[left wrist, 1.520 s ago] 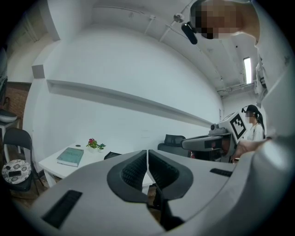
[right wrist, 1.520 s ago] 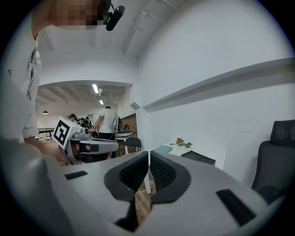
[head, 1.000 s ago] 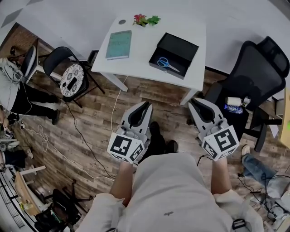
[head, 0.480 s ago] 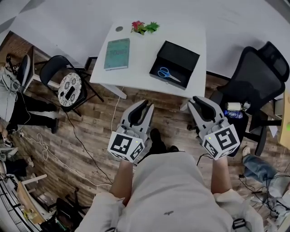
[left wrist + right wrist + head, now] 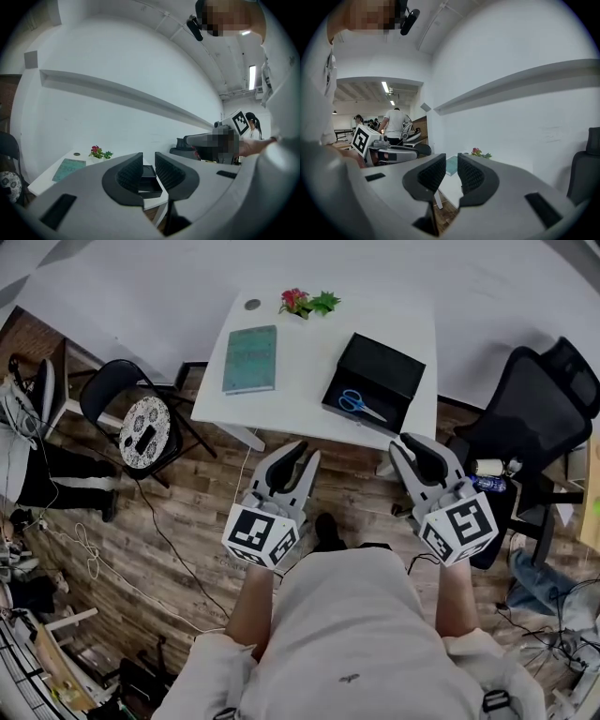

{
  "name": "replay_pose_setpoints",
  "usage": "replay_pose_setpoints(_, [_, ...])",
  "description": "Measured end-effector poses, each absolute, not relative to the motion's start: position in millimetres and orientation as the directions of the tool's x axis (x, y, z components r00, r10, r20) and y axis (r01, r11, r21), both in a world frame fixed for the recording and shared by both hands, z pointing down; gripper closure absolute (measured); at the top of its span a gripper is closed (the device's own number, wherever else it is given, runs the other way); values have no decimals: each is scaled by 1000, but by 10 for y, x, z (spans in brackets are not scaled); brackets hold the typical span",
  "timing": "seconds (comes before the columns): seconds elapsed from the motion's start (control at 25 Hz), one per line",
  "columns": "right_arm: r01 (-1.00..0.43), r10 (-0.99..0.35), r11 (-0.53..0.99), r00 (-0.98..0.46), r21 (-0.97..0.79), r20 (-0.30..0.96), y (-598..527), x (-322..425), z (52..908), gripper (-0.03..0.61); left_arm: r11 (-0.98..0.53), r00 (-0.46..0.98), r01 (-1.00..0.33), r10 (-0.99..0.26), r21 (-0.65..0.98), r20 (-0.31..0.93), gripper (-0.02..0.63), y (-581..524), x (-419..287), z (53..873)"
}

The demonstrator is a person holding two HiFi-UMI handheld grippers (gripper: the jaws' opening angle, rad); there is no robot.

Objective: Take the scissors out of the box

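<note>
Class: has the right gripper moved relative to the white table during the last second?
Yes: the right gripper has come nearer the white table's front edge.

We stand on a floor (image 5: 178,512) of wood-look planks, facing a plain white wall (image 5: 141,277). A white bench (image 5: 300,381) stands close against that wall. A black mesh office chair (image 5: 534,418) sits to its right and a black folding chair (image 5: 112,390) to its left. Loose cables (image 5: 84,531) trail over the floor on the left. A long ledge (image 5: 117,91) runs along the wall, and strip lights (image 5: 385,87) glow on the ceiling of the room beyond.
</note>
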State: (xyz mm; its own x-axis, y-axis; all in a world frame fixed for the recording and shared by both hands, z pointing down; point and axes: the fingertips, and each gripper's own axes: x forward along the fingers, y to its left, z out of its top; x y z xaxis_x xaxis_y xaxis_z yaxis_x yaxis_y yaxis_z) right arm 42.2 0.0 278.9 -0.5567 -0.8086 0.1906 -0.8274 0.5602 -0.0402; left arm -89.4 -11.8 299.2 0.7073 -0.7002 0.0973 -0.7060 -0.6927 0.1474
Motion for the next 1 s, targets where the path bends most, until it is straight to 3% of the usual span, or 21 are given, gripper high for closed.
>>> replay_pose_setpoints(1.0, [-820,-768,566,-562,-86,307,-468,212,3182,495,-651,694,-718,-697,246,179,535,-508,-1115,3424])
